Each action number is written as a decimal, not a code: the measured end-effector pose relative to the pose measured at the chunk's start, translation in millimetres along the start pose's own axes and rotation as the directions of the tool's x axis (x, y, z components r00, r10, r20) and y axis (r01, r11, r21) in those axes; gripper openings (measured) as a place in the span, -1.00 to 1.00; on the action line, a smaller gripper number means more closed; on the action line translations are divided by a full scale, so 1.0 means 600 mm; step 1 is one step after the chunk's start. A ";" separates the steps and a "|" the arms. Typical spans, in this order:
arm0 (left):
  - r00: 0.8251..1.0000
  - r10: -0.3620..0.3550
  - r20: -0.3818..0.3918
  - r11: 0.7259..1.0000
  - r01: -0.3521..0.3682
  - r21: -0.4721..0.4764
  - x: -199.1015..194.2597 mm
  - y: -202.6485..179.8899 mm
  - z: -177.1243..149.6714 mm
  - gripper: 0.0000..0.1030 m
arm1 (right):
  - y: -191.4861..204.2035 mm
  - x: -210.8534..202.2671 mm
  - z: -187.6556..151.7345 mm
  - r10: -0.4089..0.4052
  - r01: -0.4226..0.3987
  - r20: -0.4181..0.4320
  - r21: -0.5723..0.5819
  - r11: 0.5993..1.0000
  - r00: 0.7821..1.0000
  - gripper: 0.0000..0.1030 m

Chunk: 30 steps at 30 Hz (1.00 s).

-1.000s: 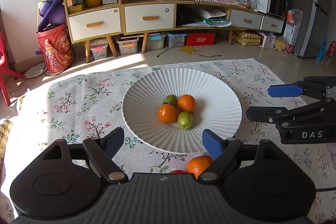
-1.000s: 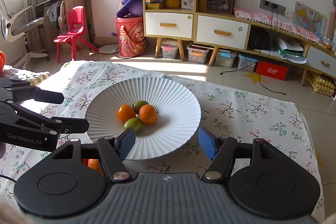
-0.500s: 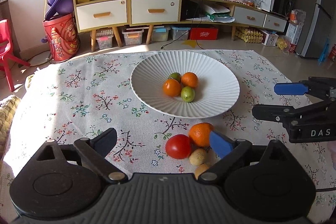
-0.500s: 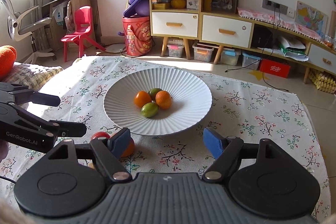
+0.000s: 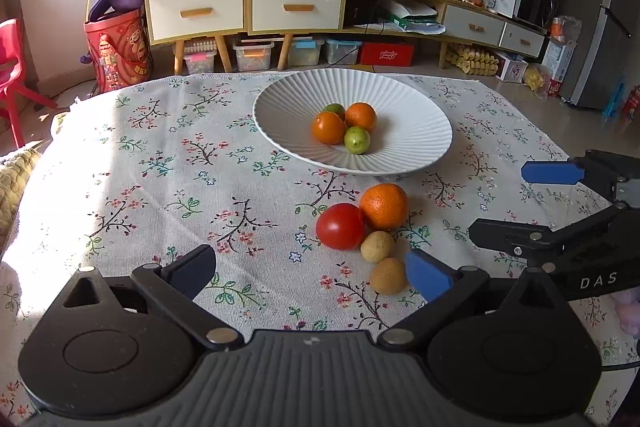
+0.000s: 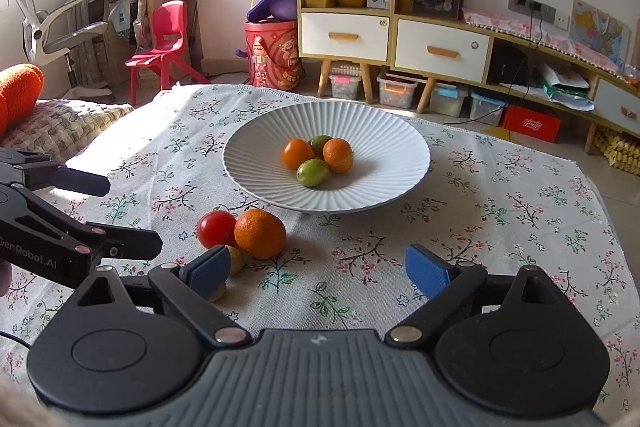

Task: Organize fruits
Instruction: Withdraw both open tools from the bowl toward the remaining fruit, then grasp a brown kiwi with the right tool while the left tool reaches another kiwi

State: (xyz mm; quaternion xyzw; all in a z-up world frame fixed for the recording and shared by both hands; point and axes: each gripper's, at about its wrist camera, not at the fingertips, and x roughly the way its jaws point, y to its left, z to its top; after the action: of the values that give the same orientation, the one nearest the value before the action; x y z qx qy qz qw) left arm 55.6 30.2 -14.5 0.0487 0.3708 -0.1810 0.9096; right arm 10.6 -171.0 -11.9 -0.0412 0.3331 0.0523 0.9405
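Left gripper [image 5: 310, 269]: jaws just opened wide, nothing between; side reads "GenRobot.AI"
Right gripper [image 6: 320, 273]: jaws just opened wide, nothing gripped; "DAS"
Plate [image 5: 420, 115]: table's far edge, four fruits
Orange [image 5: 383, 206], tomato [image 5: 340, 225]: tablecloth [image 5: 160, 187], touching, just beside plate's near rim

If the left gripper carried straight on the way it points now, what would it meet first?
Probably bare tablecloth: the left gripper is open and empty, its line running left of the tomato. Depth is unclear.

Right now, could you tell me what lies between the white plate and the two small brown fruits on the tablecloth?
In the left wrist view, a red tomato and an orange, touching, lie between the plate and the brown fruits.
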 end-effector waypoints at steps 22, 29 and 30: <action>0.990 0.057 -0.127 0.998 -0.052 0.040 0.012 0.032 -0.048 0.78 | 0.051 0.025 -0.028 0.113 -0.118 -0.075 -0.067 0.991 0.991 0.44; 0.989 0.058 -0.139 0.998 -0.055 0.030 0.009 0.041 -0.051 0.78 | 0.074 0.042 -0.017 0.193 -0.199 -0.098 -0.048 0.979 0.976 0.03; 0.989 0.058 -0.139 0.998 -0.055 0.029 0.009 0.041 -0.051 0.78 | 0.078 0.044 -0.015 0.197 -0.203 -0.101 -0.047 0.978 0.975 -0.05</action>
State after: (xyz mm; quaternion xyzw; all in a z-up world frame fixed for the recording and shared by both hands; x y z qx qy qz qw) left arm 48.4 58.3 -41.3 0.0830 0.4295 -0.1559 0.8856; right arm 19.7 -123.7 -37.6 -0.0370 0.3789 0.1541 0.9118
